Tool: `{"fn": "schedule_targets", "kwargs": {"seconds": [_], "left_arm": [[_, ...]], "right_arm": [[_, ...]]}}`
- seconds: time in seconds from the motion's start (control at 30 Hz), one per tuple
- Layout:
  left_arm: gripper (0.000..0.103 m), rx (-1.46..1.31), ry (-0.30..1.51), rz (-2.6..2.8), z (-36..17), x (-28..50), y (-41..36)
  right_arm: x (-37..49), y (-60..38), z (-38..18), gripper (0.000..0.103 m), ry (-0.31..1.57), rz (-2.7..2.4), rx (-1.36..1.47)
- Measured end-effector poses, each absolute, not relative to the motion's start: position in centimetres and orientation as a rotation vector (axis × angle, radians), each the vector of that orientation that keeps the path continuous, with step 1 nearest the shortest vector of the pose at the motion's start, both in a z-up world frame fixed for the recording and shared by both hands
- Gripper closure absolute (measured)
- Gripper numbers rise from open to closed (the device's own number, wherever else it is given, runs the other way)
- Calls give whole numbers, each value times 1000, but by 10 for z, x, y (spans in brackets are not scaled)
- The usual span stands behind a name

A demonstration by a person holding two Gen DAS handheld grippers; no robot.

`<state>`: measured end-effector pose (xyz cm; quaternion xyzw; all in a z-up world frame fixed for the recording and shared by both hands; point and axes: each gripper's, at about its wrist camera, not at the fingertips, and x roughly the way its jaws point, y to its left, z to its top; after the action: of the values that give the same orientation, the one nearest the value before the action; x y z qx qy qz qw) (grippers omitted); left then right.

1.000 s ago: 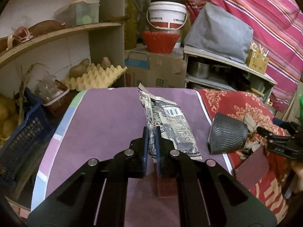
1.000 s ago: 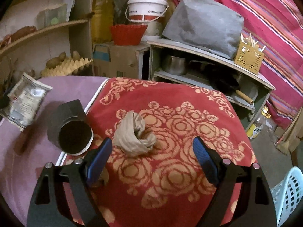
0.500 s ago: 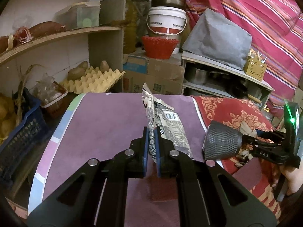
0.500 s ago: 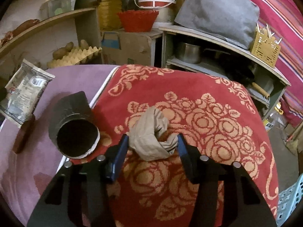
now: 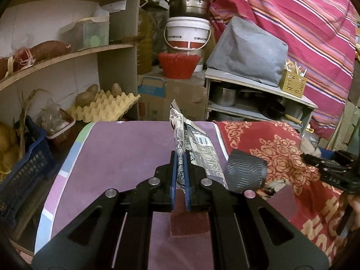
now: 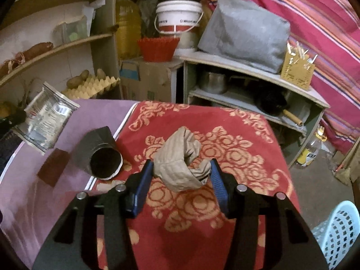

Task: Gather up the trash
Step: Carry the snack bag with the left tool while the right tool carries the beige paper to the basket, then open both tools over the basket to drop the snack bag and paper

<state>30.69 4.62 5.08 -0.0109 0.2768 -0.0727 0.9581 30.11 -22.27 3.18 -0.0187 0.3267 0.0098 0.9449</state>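
The left claw [image 5: 180, 168] hides the lower end of the snack wrapper [image 5: 198, 148] pinched between its pads. The print on the wrapper is too small to read. The white laundry basket [image 6: 339, 231] is cut off by the right wrist view's edge. In the left wrist view, the right claw [image 5: 315, 155] is partly cut off at the right edge, its crumpled paper [image 6: 180, 164] barely showing there.

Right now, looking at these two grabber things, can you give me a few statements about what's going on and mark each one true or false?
1. The left gripper pinches a printed snack wrapper. True.
2. The right gripper is empty. False: its jaws clamp a crumpled brown paper wad.
3. The dark paper cup stands upright. False: it lies on its side, its mouth open toward the right camera.
4. A light blue basket sits at the lower right of the right view. True.
5. Potatoes rest on the egg tray. True.
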Motion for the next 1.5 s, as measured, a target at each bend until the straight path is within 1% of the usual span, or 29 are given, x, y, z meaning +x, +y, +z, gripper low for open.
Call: {"fn": "schedule_targets", "kwargs": {"seconds": [0.33, 0.53, 0.93, 1.3, 1.5], "left_arm": [[99, -16, 510, -162, 62, 277, 30], [99, -31, 497, -209, 76, 252, 0], [99, -6, 497, -344, 93, 196, -120], [99, 40, 531, -514, 79, 159, -249], [99, 77, 526, -582, 74, 142, -309]], "right_arm": [[232, -266, 52, 52, 622, -34, -25], [191, -304, 65, 52, 613, -67, -4], [117, -389, 76, 52, 602, -156, 75], [62, -486, 70, 52, 595, -280, 168], [51, -516, 63, 52, 602, -309, 183]]}}
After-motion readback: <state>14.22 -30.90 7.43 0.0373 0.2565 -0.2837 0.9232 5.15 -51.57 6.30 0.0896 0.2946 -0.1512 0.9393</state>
